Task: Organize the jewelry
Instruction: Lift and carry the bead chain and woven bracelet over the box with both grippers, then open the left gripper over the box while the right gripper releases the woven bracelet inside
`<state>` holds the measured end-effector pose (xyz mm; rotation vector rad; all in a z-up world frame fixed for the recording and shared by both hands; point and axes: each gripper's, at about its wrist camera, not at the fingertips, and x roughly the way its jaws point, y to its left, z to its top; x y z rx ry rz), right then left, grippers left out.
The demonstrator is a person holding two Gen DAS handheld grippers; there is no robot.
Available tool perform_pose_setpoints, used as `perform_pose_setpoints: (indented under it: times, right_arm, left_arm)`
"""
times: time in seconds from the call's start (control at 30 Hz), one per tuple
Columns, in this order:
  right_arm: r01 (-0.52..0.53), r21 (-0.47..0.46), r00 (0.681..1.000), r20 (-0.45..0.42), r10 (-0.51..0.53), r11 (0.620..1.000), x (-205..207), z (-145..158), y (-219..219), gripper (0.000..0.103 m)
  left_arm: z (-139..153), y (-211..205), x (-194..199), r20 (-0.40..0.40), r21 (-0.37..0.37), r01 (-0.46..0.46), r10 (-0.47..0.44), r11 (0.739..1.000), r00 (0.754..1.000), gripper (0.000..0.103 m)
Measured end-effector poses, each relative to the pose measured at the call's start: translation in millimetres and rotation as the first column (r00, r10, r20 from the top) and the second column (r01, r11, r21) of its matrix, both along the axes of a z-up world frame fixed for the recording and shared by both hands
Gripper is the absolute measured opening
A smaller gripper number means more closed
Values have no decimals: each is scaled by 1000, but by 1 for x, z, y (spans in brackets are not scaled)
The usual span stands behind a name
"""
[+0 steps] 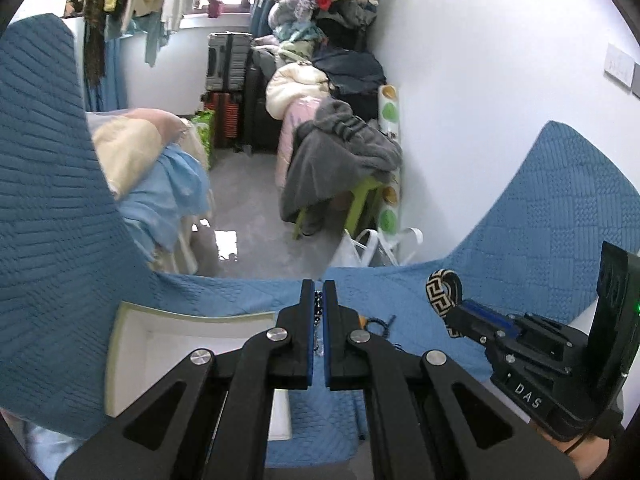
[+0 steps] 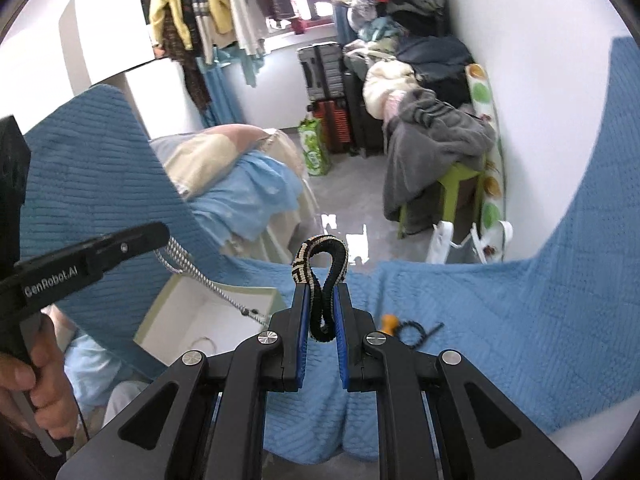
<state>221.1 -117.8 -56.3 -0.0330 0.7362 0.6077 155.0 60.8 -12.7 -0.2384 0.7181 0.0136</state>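
Left tongs (image 1: 319, 300) closed on bead chain (image 2: 208, 280), hanging above white box (image 2: 208, 320). Right tongs (image 2: 321, 308) pinch patterned bracelet (image 2: 320, 264). Dark bracelet (image 2: 412, 330) lies on blue cover (image 2: 500, 320), not yet sorted.

Blk/cream patterned band (image 2: 320, 276) looped, pinched upright, silver beaded chain (image 2: 208, 282) hanging over white box (image 2: 208, 312), blk bracelet (image 2: 410, 332) flat on blue bedspread (image 2: 500, 340)

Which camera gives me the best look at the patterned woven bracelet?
Right wrist view: the patterned woven bracelet sits centred, pinched between the right tongs, its whole loop visible. The left wrist view shows it small, sideways, near the frame's right edge.
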Motion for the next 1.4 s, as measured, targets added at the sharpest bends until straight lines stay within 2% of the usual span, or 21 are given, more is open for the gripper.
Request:
perform_pose_setpoints:
  times: [0.17, 0.43, 0.7, 1.0, 1.4]
  right_arm:
    - [-47, 1, 999, -4, 47, 999, -6, 1, 31, 10]
    - [-94, -12, 995, -29, 93, 996, -15, -14, 69, 10]
    - [-124, -51, 987, -109, 118, 991, -20, -57, 107, 10]
    - [-161, -131, 969, -208, 132, 978, -23, -113, 132, 10]
    - [-204, -204, 947, -289, 140, 958, -27, -155, 149, 10]
  left_arm:
    - [-1, 24, -7, -7, 33, -34, 34, 999, 999, 2]
    - [-29, 60, -15, -73, 64, -57, 62, 996, 995, 2]
    - [-81, 85, -15, -165, 33, -65, 70, 997, 984, 2]
    - [-144, 106, -18, -285, -51, -97, 79, 994, 955, 2]
    - [-189, 117, -17, -369, -76, -114, 78, 991, 926, 2]
